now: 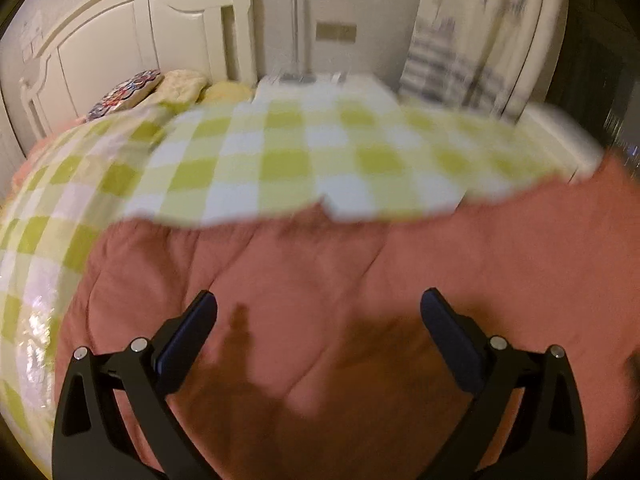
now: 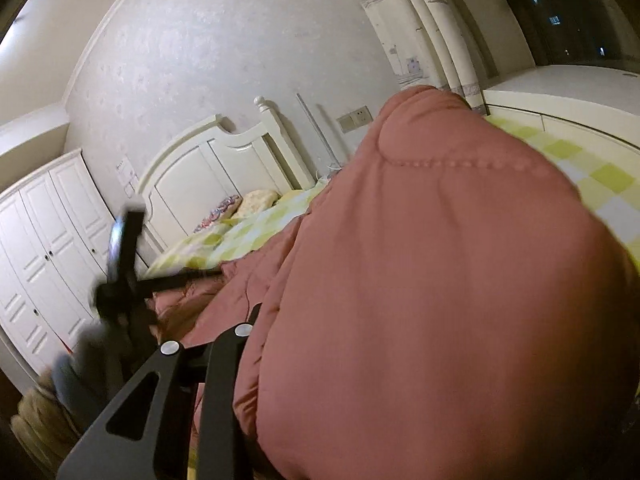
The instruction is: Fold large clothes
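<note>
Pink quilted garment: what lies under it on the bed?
Under the pink quilted garment lies the green-and-white checked sheet, showing beyond its far edge and left side. Whatever sits directly beneath the garment is covered.

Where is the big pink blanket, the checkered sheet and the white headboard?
pink blanket (image 1: 320, 272), left wrist view, its flat middle
checkered sheet (image 1: 280, 152), left wrist view, a green square
white headboard (image 2: 192, 176), right wrist view, its middle panel

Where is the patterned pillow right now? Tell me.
The patterned pillow lies at the head of the bed, against the white wooden headboard, left of a pale yellow pillow, upper left in the left wrist view.
</note>
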`<state>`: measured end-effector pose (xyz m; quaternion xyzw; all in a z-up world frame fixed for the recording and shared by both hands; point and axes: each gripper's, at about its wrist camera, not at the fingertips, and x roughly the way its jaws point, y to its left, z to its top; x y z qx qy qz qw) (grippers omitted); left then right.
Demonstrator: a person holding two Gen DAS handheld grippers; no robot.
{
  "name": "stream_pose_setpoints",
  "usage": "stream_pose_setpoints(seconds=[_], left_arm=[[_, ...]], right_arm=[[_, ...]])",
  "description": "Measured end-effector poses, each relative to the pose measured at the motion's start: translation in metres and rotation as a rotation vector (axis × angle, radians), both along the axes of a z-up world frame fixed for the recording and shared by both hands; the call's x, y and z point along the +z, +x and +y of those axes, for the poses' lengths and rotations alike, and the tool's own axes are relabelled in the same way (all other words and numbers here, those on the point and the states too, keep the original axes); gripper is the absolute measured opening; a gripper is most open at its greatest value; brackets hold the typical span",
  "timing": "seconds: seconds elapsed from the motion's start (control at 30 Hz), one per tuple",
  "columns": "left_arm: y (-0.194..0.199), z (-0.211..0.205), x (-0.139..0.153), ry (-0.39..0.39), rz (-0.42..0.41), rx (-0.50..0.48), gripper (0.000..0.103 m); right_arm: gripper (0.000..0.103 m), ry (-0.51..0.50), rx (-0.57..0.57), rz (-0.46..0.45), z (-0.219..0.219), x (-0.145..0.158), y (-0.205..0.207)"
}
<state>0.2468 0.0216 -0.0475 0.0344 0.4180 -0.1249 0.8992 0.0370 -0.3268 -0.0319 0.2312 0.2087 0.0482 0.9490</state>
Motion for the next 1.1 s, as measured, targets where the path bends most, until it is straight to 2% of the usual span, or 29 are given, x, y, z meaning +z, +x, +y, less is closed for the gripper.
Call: stream_pose_setpoints(seconds=[0.03, 0.07, 0.13, 0.17, 0.2, 0.23, 0.27, 0.33, 0.4, 0.5, 0.57, 0.63, 0.7, 0.73, 0.77, 0.8, 0.83, 0.93, 0.97, 1.03, 1.1], left_arm=[[0.003, -0.009, 0.006, 0.013, -0.017, 0.004, 0.101], [0.007, -0.026, 0.006, 0.078, -0.037, 0.007, 0.101], [0.019, -0.055, -0.01, 0.238, -0.045, 0.006, 0.101], [0.029, -0.07, -0.032, 0.32, -0.008, 0.005, 0.101], [0.035, -0.076, -0.048, 0.328, 0.04, -0.005, 0.101], [0.037, -0.078, -0.054, 0.301, 0.053, -0.004, 0.101], [0.036, -0.078, -0.049, 0.29, 0.034, 0.011, 0.101], [0.028, -0.078, -0.038, 0.259, 0.009, -0.019, 0.101], [0.008, -0.068, -0.017, 0.224, -0.061, -0.016, 0.101], [-0.038, -0.04, 0.014, 0.131, -0.145, -0.036, 0.101], [-0.08, -0.026, 0.022, 0.101, -0.2, -0.064, 0.101], [-0.114, -0.022, 0.013, 0.118, -0.225, -0.102, 0.101], [-0.126, -0.023, -0.009, 0.152, -0.195, -0.153, 0.101], [-0.132, -0.033, -0.028, 0.203, -0.178, -0.179, 0.101], [-0.141, -0.04, -0.043, 0.228, -0.214, -0.183, 0.101], [-0.145, -0.04, -0.048, 0.216, -0.251, -0.169, 0.101], [-0.146, -0.041, -0.049, 0.204, -0.25, -0.158, 0.101], [-0.14, -0.041, -0.042, 0.194, -0.196, -0.189, 0.101], [-0.138, -0.037, -0.035, 0.179, -0.167, -0.217, 0.099], [-0.139, -0.019, -0.021, 0.107, -0.149, -0.232, 0.096], [-0.147, 0.021, 0.006, 0.016, -0.219, -0.15, 0.096]], right_arm=[[0.037, -0.005, -0.004, -0.003, 0.0, 0.001, -0.002], [0.037, -0.012, -0.006, -0.009, 0.001, 0.002, -0.003], [0.037, -0.045, -0.007, -0.033, 0.003, 0.006, -0.012], [0.037, -0.077, -0.007, -0.051, 0.007, 0.01, -0.017], [0.037, -0.104, -0.002, -0.061, 0.011, 0.014, -0.02], [0.037, -0.129, 0.004, -0.063, 0.015, 0.017, -0.021], [0.037, -0.159, 0.0, -0.066, 0.018, 0.02, -0.021], [0.037, -0.175, -0.003, -0.075, 0.018, 0.023, -0.021], [0.037, -0.179, -0.009, -0.068, 0.016, 0.025, -0.019], [0.037, -0.178, -0.029, -0.059, 0.014, 0.026, -0.017], [0.037, -0.18, -0.037, -0.047, 0.018, 0.025, -0.018], [0.037, -0.184, -0.044, -0.04, 0.019, 0.024, -0.013], [0.037, -0.193, -0.052, -0.037, 0.021, 0.024, -0.013], [0.037, -0.196, -0.048, -0.035, 0.023, 0.025, -0.013], [0.037, -0.21, -0.034, -0.024, 0.029, 0.026, -0.012], [0.037, -0.247, -0.041, -0.021, 0.041, 0.027, -0.014], [0.037, -0.296, -0.049, -0.029, 0.051, 0.031, -0.014], [0.037, -0.401, -0.055, -0.033, 0.074, 0.044, -0.012], [0.037, -0.472, -0.065, -0.027, 0.086, 0.049, -0.009], [0.037, -0.562, -0.081, -0.023, 0.103, 0.053, -0.006], [0.037, -0.627, -0.101, -0.019, 0.115, 0.054, -0.006]])
